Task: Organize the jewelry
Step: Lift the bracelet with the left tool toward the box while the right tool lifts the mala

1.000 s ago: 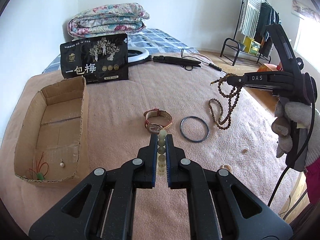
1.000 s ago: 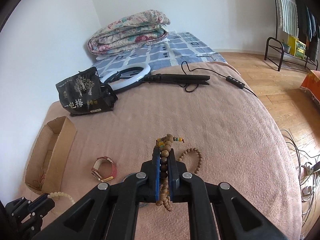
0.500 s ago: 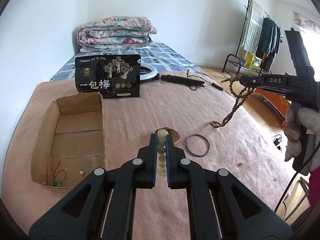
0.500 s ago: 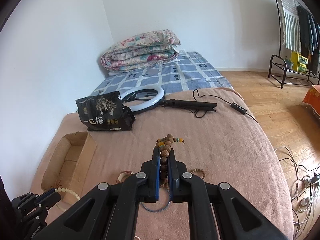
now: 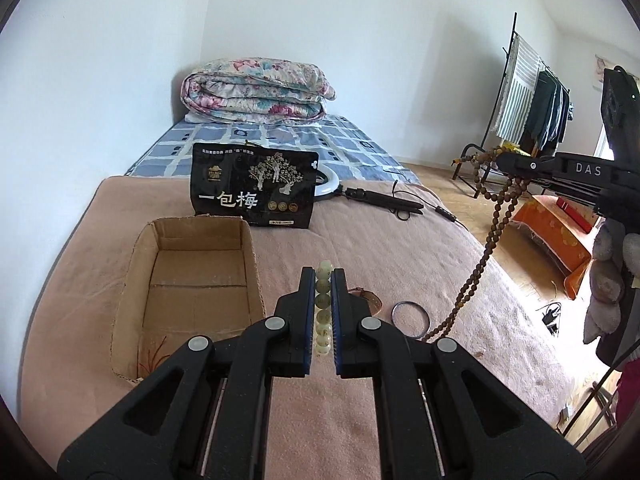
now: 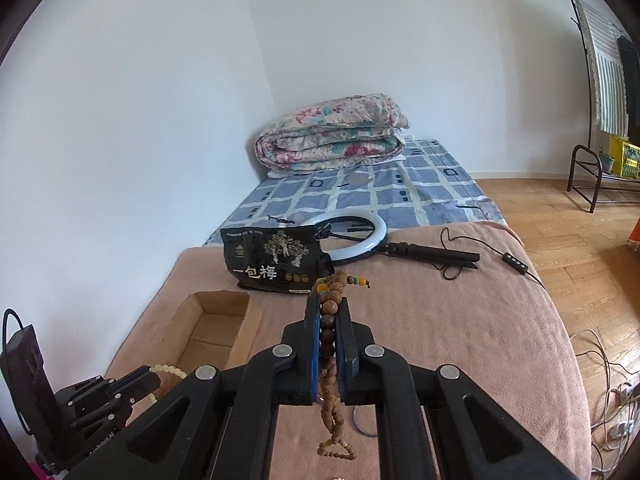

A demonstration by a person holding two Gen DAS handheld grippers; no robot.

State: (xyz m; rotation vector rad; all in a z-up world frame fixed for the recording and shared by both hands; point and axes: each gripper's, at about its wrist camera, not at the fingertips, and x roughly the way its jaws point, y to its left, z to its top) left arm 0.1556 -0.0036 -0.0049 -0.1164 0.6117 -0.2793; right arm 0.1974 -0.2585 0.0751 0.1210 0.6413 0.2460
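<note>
Both grippers have risen since a second ago. The left gripper [image 5: 324,276] stays clamped on the pale bead bracelet [image 5: 323,308]; the right gripper [image 6: 329,312] stays clamped on the brown bead strand [image 6: 330,396], now dangling clear of the pink blanket [image 5: 400,248]. The cardboard box [image 5: 136,264], lower left, sits open; watch [image 5: 370,300] and bangle [image 5: 410,317] lie centre.

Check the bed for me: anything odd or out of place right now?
The long brown bead strand dangles from the right gripper, its tail reaching down near the ring on the blanket; it could snag. Otherwise nothing stands out.
</note>
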